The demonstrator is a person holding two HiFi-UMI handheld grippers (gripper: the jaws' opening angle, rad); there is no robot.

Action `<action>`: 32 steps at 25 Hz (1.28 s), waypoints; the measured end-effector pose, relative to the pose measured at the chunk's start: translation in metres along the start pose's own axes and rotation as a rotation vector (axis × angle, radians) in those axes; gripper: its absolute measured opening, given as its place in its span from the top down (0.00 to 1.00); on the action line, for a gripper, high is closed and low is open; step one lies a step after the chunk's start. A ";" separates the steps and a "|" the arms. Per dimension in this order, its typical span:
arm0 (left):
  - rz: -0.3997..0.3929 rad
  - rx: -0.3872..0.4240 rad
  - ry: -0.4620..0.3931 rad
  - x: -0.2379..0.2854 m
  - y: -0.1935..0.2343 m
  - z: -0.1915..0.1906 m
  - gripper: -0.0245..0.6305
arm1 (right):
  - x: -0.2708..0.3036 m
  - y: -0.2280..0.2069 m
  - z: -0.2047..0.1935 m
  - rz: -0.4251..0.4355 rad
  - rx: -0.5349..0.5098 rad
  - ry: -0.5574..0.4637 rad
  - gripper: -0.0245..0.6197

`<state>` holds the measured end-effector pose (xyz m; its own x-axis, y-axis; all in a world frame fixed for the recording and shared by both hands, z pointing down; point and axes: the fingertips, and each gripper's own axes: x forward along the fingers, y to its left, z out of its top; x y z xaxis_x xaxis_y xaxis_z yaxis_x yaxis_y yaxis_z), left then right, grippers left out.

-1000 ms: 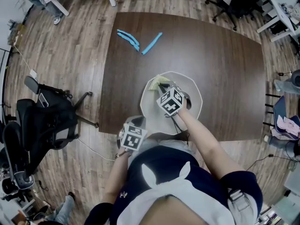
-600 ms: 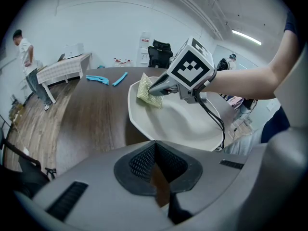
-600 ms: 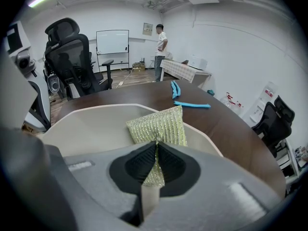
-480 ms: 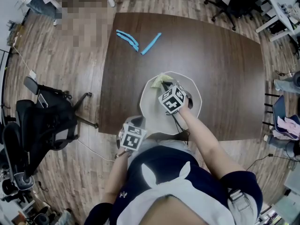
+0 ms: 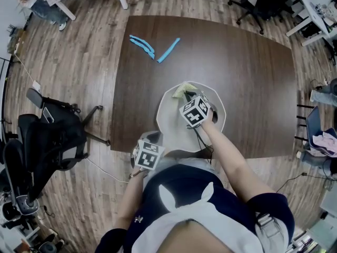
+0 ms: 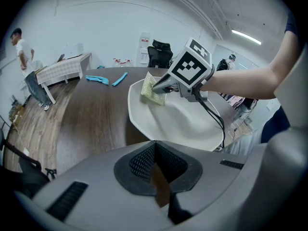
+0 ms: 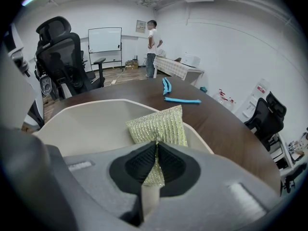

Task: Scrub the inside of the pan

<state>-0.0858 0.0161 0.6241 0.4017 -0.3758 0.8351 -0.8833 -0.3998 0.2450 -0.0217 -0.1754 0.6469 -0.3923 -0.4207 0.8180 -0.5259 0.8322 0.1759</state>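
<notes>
The white angular pan (image 5: 171,121) sits on the brown table near its front edge. My right gripper (image 5: 187,98) reaches into the pan, shut on a yellow-green scrub sponge (image 5: 184,90) that lies against the far wall. In the right gripper view the sponge (image 7: 161,125) sticks out past the closed jaws (image 7: 156,150) over the pan's inner wall (image 7: 86,124). My left gripper (image 5: 155,139) is at the pan's near left corner. Its jaws (image 6: 155,150) are closed where the pan's rim (image 6: 144,129) runs in between them. The left gripper view also shows the right gripper (image 6: 161,86) and the sponge (image 6: 154,92).
Two light-blue tools (image 5: 145,44) (image 5: 169,49) lie on the far left of the table (image 5: 253,78). A black office chair (image 5: 47,136) stands on the floor to the left. A person (image 7: 153,47) stands beyond a small checked table (image 6: 62,69).
My right gripper has slid the sponge a little to the right along the pan's far wall. The left gripper and the pan have stayed put.
</notes>
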 end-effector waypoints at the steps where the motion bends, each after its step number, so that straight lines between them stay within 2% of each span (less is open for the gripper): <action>1: 0.001 0.002 -0.003 0.000 0.000 0.000 0.96 | 0.000 -0.001 -0.001 -0.004 0.001 0.003 0.94; 32: -0.006 0.026 0.002 -0.003 0.000 0.007 0.96 | -0.006 -0.030 -0.035 -0.136 -0.012 0.131 0.94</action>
<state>-0.0847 0.0112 0.6180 0.4065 -0.3714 0.8348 -0.8741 -0.4239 0.2371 0.0229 -0.1853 0.6552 -0.2161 -0.4797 0.8504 -0.5584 0.7752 0.2954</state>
